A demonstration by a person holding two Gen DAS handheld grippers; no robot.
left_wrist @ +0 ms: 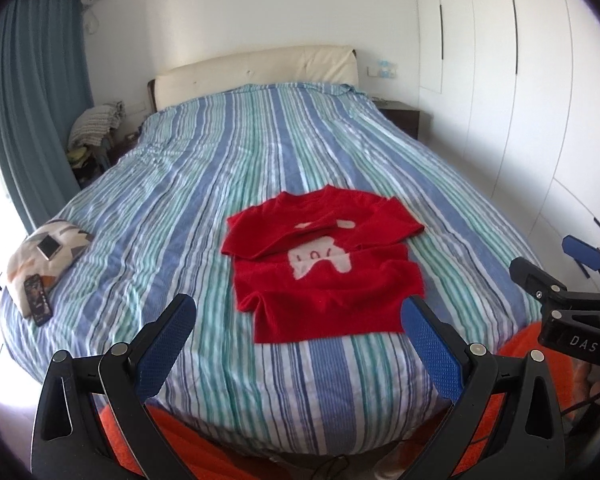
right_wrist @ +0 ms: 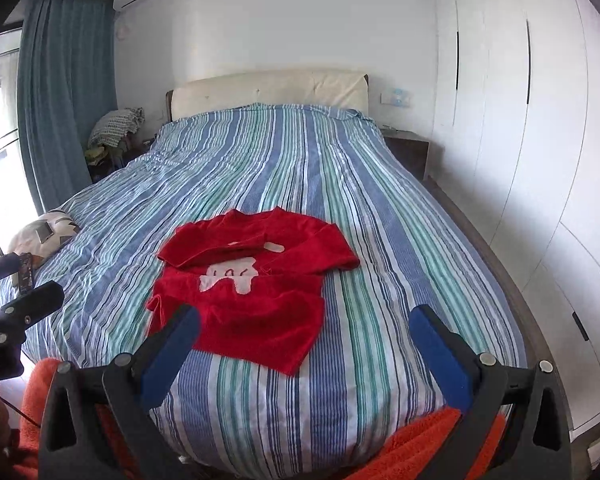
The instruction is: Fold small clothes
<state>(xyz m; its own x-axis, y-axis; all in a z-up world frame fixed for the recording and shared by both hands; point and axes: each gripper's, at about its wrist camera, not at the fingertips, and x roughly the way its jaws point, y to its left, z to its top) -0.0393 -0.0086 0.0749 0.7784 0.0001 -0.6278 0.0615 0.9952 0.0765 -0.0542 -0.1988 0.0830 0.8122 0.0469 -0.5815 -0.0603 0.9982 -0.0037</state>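
Note:
A small red sweater [left_wrist: 324,268] with a white figure on its chest lies on the striped bed cover near the foot of the bed, both sleeves folded across the front. It also shows in the right wrist view [right_wrist: 252,284]. My left gripper [left_wrist: 300,320] is open and empty, held above the bed's foot edge just short of the sweater's hem. My right gripper [right_wrist: 306,334] is open and empty, also at the foot edge, with the sweater's hem near its left finger. The right gripper shows at the right edge of the left wrist view [left_wrist: 572,276].
The bed [left_wrist: 180,208] has a blue, green and white striped cover. A patterned pillow [left_wrist: 48,256] with a phone and a dark remote on it lies at the left edge. White wardrobes [right_wrist: 540,160] stand on the right. An orange cloth [right_wrist: 428,440] lies below the grippers.

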